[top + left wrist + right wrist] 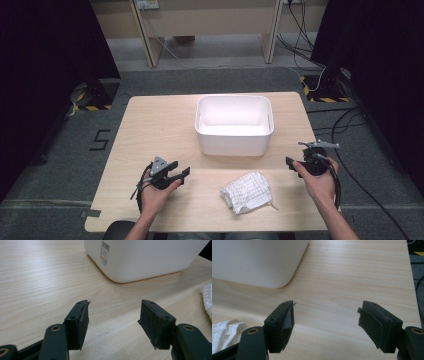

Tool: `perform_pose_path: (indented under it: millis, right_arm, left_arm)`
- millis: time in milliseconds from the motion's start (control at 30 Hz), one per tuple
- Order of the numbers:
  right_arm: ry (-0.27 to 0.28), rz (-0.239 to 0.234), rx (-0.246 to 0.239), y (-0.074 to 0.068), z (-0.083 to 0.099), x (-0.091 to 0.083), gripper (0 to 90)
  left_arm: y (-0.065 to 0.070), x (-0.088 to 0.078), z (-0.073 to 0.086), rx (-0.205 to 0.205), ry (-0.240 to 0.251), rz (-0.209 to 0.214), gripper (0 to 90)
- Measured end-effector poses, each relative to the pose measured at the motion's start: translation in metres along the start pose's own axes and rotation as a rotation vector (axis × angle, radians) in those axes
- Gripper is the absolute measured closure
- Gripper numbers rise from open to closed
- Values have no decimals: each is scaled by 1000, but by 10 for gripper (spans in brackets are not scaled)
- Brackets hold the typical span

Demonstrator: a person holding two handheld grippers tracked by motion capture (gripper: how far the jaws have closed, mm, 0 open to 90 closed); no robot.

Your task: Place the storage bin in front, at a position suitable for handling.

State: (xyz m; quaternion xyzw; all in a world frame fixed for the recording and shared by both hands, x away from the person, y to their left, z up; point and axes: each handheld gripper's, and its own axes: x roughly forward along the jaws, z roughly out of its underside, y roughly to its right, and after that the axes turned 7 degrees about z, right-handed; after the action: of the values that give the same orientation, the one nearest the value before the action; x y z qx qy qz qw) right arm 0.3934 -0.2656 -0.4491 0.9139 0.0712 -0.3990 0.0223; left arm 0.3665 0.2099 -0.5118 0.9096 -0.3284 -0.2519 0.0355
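Crumpled white cloth (247, 192) near the table's (150, 125) front edge, right of centre, touched by nothing, left gripper (181, 170) wide open and empty toward the front-left corner, right gripper (291, 163) wide open and empty by the right edge, white bin (234, 140) mid-table behind the cloth.

The wooden table (150, 125) stands on grey carpet (60, 165). Black cables (345, 125) run beside it. Wooden furniture legs (145, 35) stand beyond.
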Motion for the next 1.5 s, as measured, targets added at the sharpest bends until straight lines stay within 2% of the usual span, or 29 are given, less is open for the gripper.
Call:
perform_pose_path:
  millis: [233,433,633,700,767,900,933,967,1000,1033,1067,1200,1333,1433,1500]
  right_arm:
    - [9,12,17,2,-1,-2,285]
    - [26,31,8,1,-11,-7,312]
    - [34,19,1,-3,-18,-9,366]
    - [27,19,-19,-5,-17,-7,377]
    - [19,15,-14,-4,-16,-6,377]
    - [28,5,-4,-3,-18,-9,385]
    - [43,-13,13,-4,-24,-13,401]
    - [43,-13,13,-4,-24,-13,401]
    - [68,-24,5,-7,-33,-18,429]
    - [77,-32,7,-9,-38,-21,445]
    - [90,-38,-2,-11,-43,-22,458]
    - [123,-61,13,-17,-65,-26,527]
    - [157,-84,27,-26,-86,-27,594]
    - [152,-88,15,-34,-97,-23,613]
    - [147,-94,26,-39,-105,-20,619]
  left_arm:
    - [1,-1,-3,4,5,6,392]
    - [-4,-5,-14,-2,31,5,398]
    - [-8,-6,-13,-16,34,0,402]
    - [-9,-5,-10,-20,23,-2,404]
    - [-9,-5,-9,-21,11,0,404]
    - [-8,-5,-15,-24,26,11,406]
    - [-7,-5,-23,-24,40,21,412]
    - [-7,-5,-23,-24,40,21,414]
    - [-7,-5,-36,-22,62,38,418]
    - [-7,-5,-36,-22,62,38,421]
    - [-6,-5,-51,-17,75,48,424]
    - [-5,-4,-84,-11,101,67,446]
    - [-6,2,-114,-23,127,85,481]
    - [-7,6,-136,-42,157,93,517]
    - [-8,12,-148,-55,142,96,524]
